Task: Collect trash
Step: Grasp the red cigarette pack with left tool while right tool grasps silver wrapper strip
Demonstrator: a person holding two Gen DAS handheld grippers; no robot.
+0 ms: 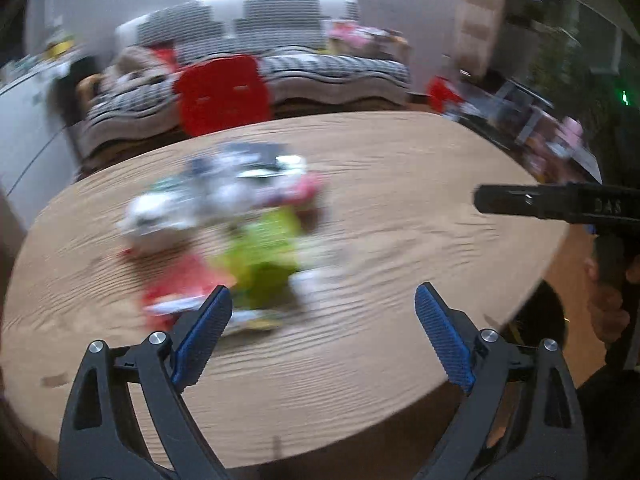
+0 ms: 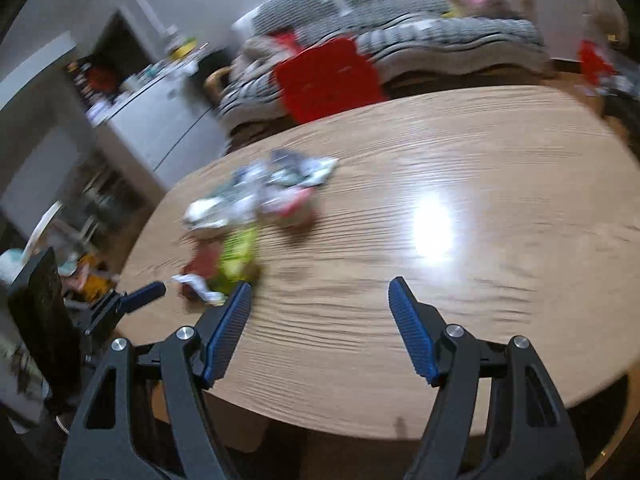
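L gripper [image 1: 323, 307] & R gripper [image 2: 320, 300]: both tilted down, jaws spread wide, nothing between the blue pads [image 1: 442, 336].

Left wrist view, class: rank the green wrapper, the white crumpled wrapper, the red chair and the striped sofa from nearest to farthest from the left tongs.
1. Green wrapper: on the table, just beyond the left tongs' left fingertip.
2. White crumpled wrapper: farther in, left side of the pile.
3. Red chair: behind the table's far edge.
4. Striped sofa: against the back wall.
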